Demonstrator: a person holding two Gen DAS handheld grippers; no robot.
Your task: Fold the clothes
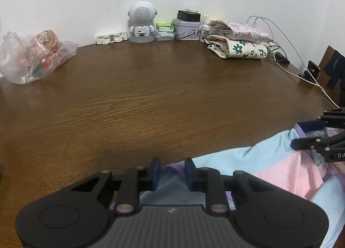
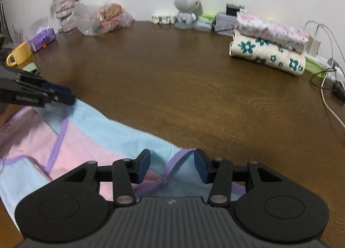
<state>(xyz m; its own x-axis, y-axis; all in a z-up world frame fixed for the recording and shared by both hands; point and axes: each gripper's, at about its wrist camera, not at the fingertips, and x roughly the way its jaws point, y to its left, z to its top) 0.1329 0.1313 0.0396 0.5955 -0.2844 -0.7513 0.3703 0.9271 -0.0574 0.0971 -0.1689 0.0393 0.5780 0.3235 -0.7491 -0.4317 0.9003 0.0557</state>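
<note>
Brown wooden table under pastel garment; left gripper and right gripper apparently parted around purple hems.

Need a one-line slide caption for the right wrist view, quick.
Right gripper, jaws apart, straddles the purple-trimmed edge of a pastel garment on the wooden table.

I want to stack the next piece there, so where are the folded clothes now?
The folded clothes lie in a stack of two at the far right of the table, near the wall, between the tin box and the charger cables.
</note>
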